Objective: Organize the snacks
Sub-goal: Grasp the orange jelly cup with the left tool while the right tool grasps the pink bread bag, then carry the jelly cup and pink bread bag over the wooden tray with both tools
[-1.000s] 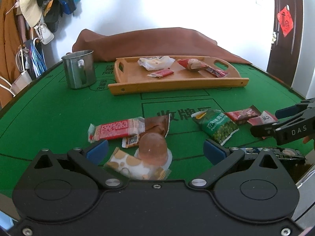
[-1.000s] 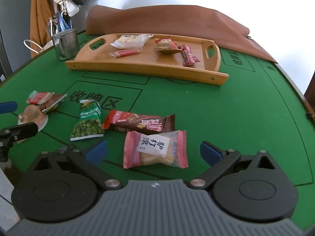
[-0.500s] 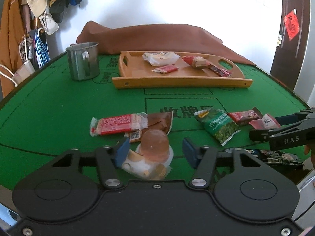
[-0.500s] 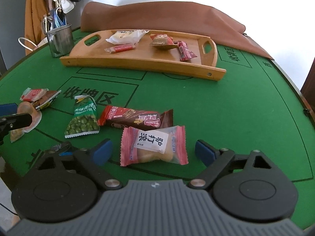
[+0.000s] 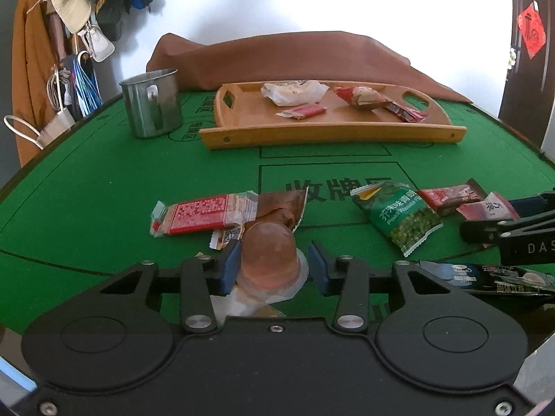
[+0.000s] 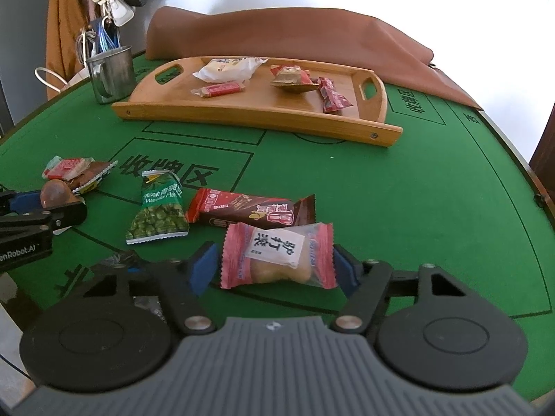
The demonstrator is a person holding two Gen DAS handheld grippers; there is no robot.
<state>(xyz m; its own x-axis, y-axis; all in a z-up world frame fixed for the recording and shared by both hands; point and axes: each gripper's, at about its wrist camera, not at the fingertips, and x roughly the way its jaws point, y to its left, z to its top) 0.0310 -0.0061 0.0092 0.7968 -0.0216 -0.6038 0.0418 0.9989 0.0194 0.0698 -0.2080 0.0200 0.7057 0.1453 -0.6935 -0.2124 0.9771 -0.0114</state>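
Left gripper (image 5: 274, 266): jaws closing around the brown jelly cup (image 5: 270, 256), left pad touching it, right pad just short.
Jelly cup: sits right between the fingers, on the green table (image 5: 104, 187); smooth dome, likely slippery and squashy, so best taken low near the rim.
Right gripper (image 6: 274, 268): jaws closing, pink pastry packet (image 6: 277, 254) between them, pads not yet pressing.
Pink packet: light, crinkly film, soft cake inside; gentle squeeze across the middle.
Wooden tray (image 6: 263, 118): well ahead of both grippers, already holding several snacks.
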